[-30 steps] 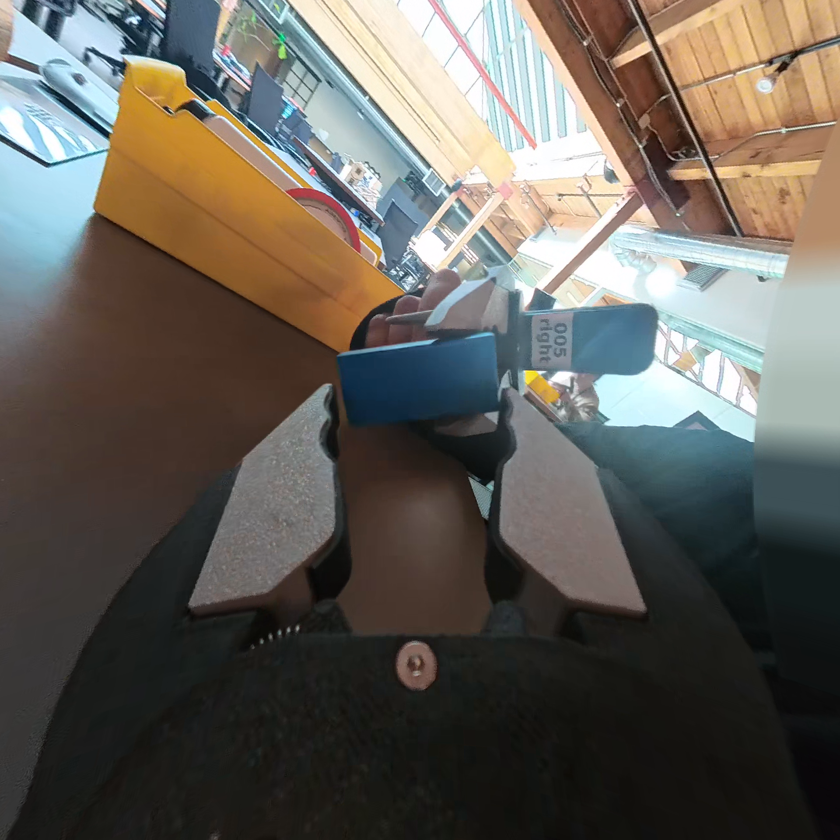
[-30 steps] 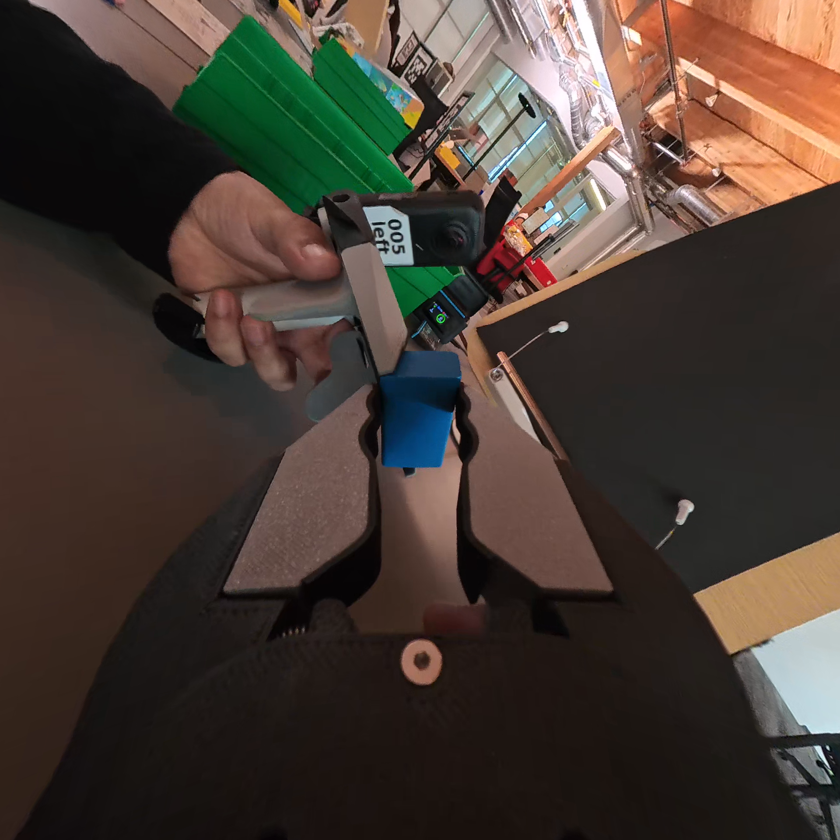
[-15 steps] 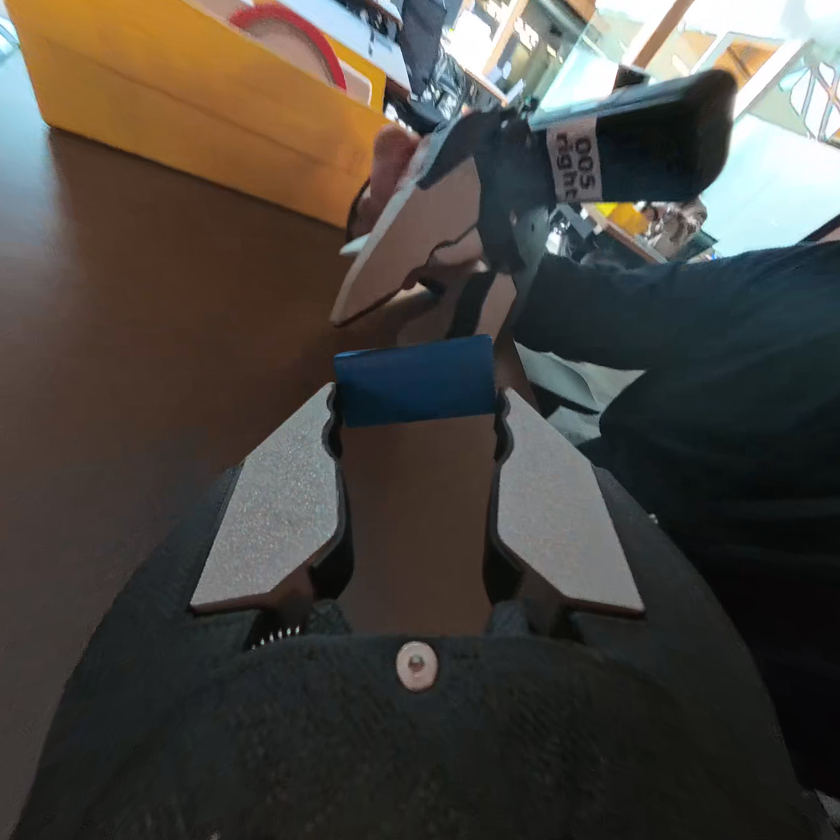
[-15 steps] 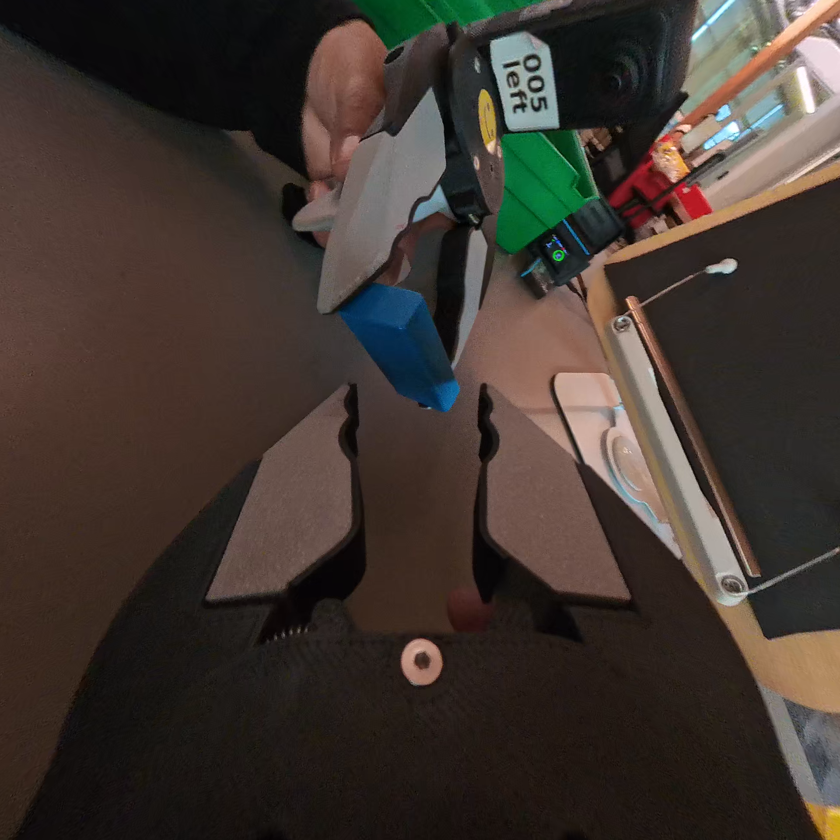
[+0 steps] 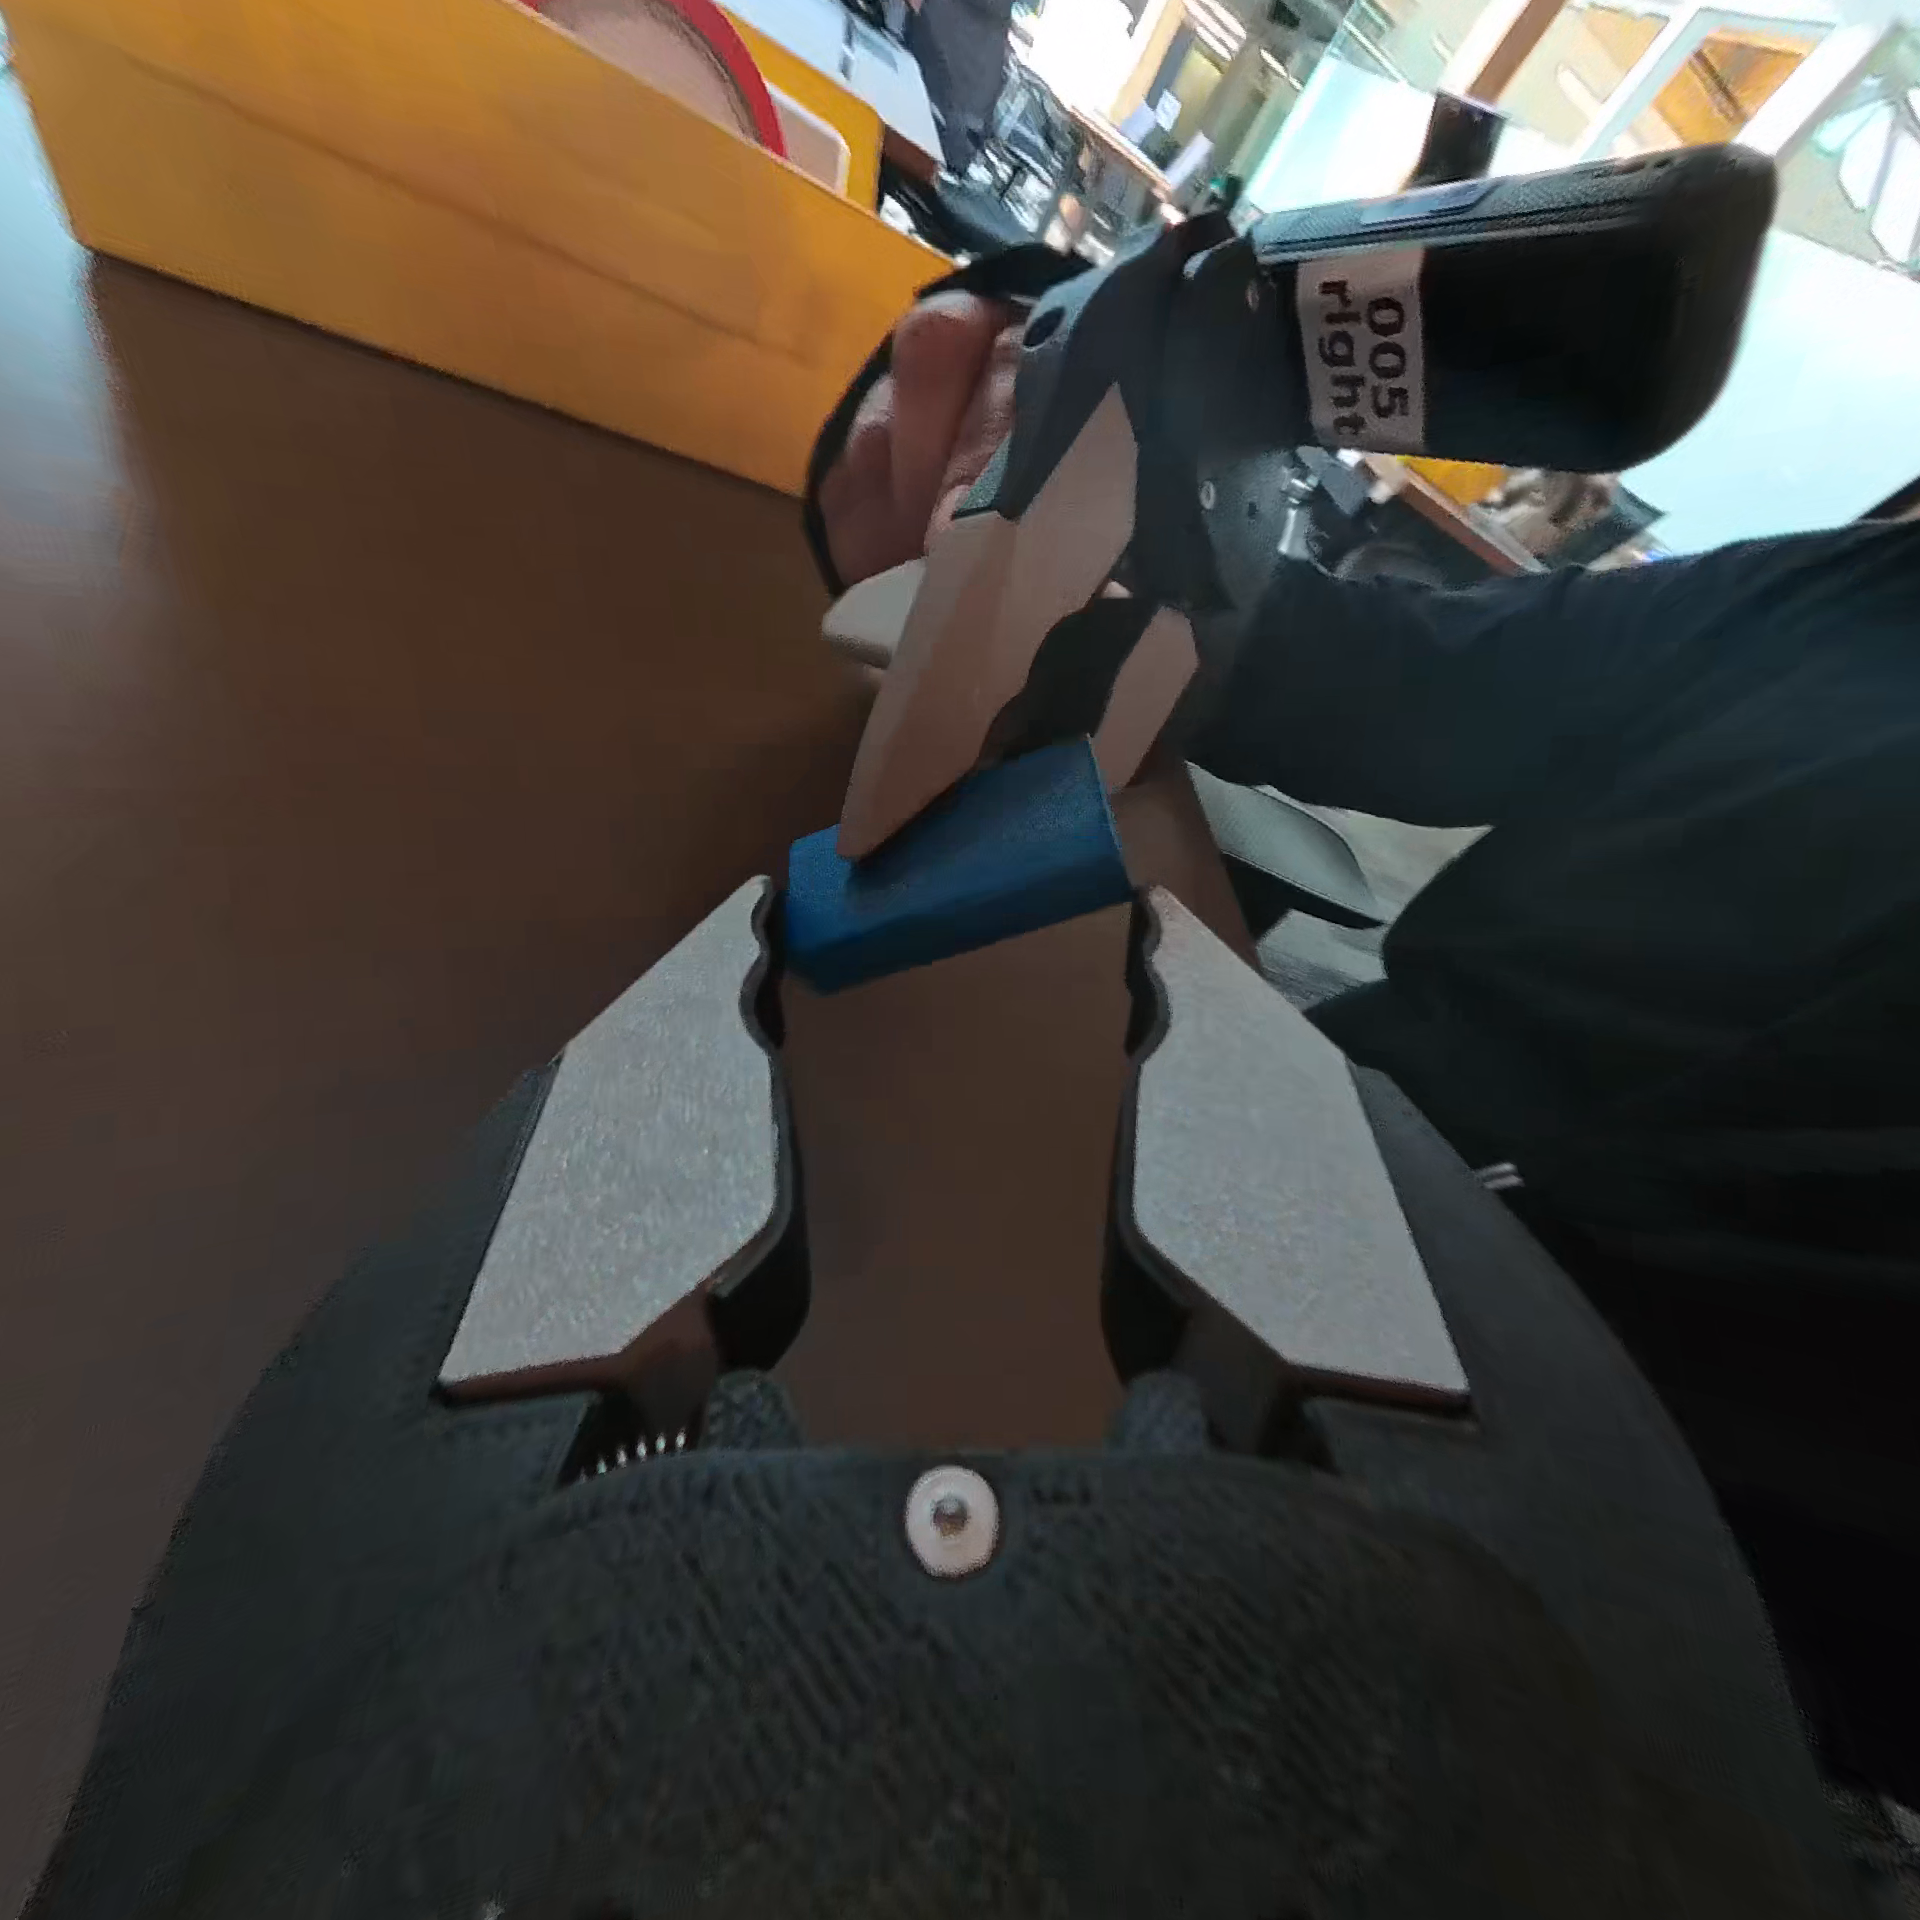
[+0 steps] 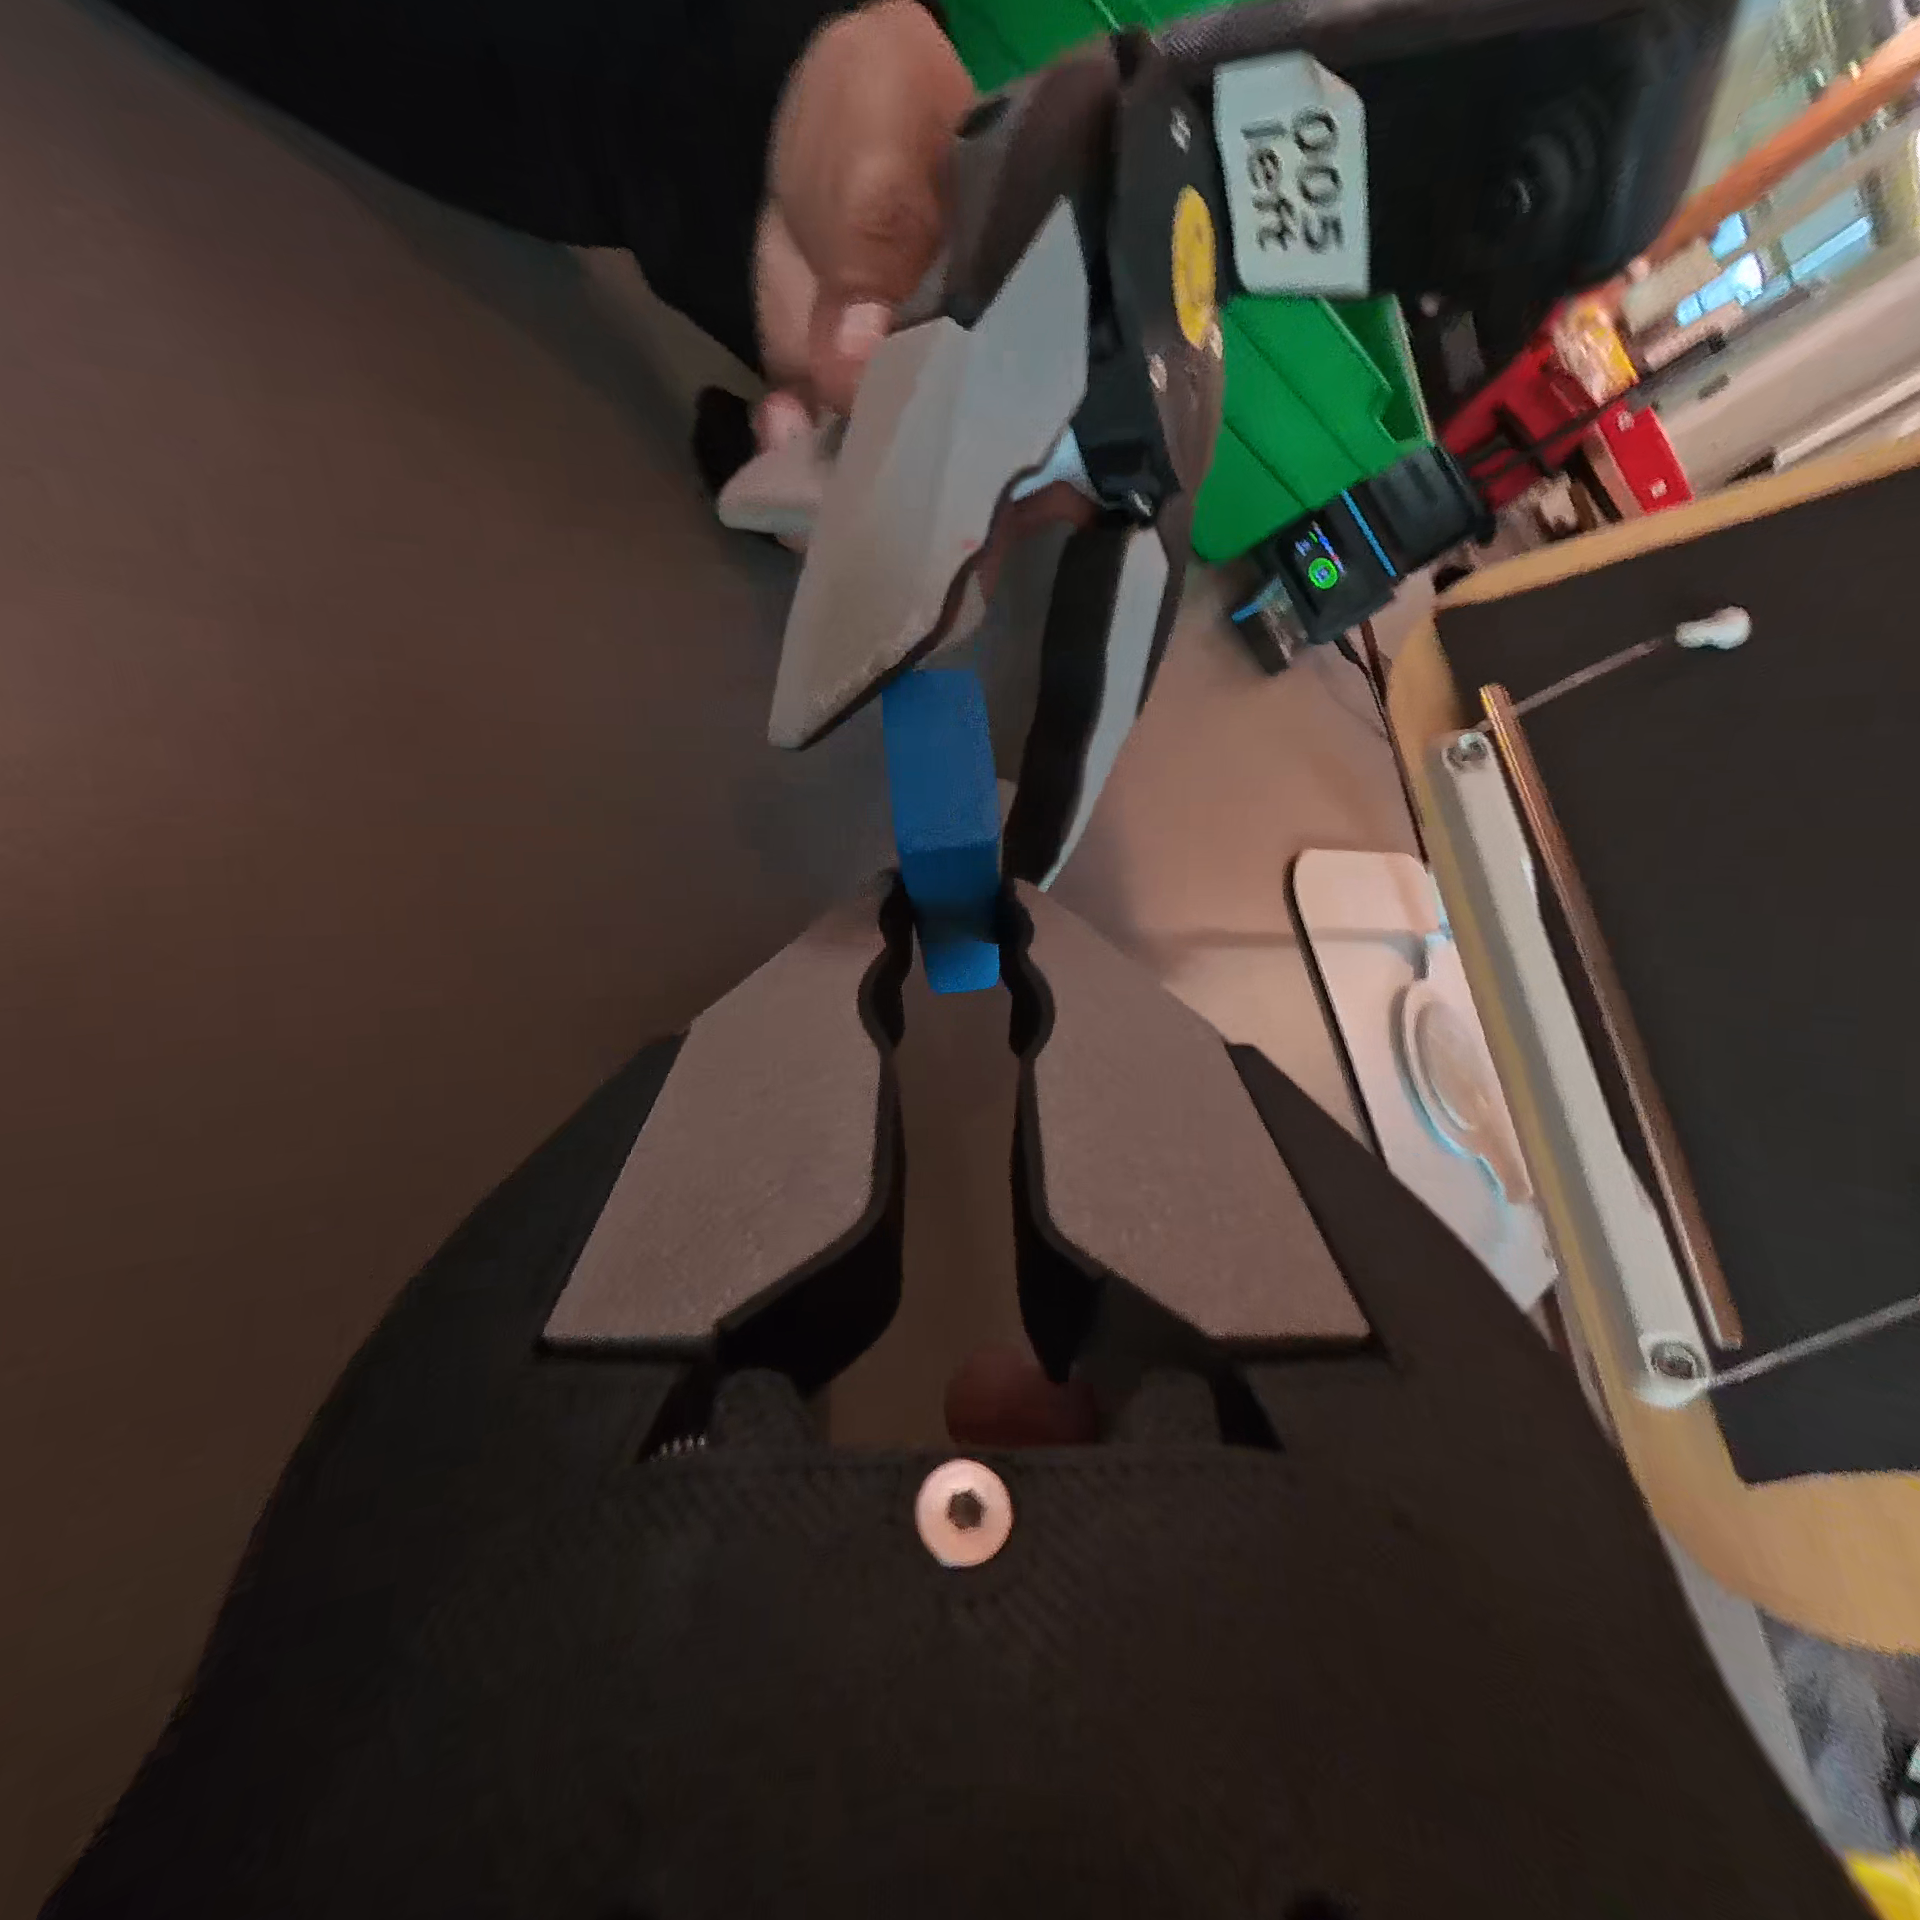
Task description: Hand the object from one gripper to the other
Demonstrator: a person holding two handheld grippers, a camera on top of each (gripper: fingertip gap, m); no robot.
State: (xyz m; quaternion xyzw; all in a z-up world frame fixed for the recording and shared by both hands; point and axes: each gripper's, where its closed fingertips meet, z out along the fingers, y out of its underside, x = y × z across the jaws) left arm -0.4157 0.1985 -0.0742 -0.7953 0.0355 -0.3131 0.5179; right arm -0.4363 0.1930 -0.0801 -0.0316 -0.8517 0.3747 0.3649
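Note:
A blue block point(image 5: 966, 873) is held between my two grippers above the brown table point(image 5: 312, 727). My left gripper point(image 5: 956, 914) has the block's long side between its fingertips, and the block sits tilted there. The right gripper's fingers point(image 5: 987, 623) come down onto the block from above. In the right wrist view my right gripper point(image 6: 951, 914) is shut on the lower end of the block point(image 6: 940, 790). The left gripper's fingers point(image 6: 914, 520) flank its upper part. A hand holds each gripper's handle.
A yellow bin point(image 5: 416, 208) with a red-rimmed roll point(image 5: 727, 62) stands at the back of the table. A dark sleeve point(image 5: 1558, 831) fills the right. Green bins point(image 6: 1299, 416), a small lit device point(image 6: 1330, 571), a pale tray point(image 6: 1403, 1039) and a black board point(image 6: 1714, 935) lie beyond. My left and right fingertips are right by each other.
Half a second ago my right gripper was open and clear of the block. It has moved in and shut on the block's end. The block has tilted in my left gripper.

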